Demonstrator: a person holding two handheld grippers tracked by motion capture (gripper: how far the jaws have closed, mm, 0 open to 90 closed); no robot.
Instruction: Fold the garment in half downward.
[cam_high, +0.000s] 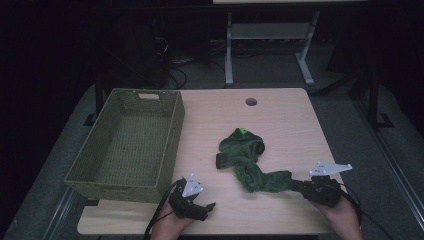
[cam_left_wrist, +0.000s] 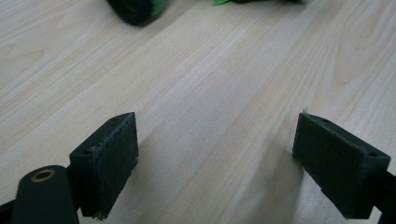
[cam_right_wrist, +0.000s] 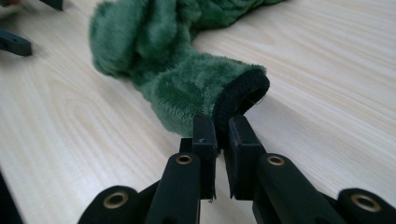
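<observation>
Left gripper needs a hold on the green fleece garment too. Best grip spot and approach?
Take the loose cuff end of the green fleece garment nearest the left gripper, coming level from the basket side. That end lies flat and free on the table; the right gripper already pinches the black-lined cuff at the other end.

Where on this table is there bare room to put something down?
Bare wood runs along the far edge around the round hole, and down the right side beyond the green fleece garment. The basket is empty inside. It is crowded at the near edge, where the left gripper and right gripper work.
</observation>
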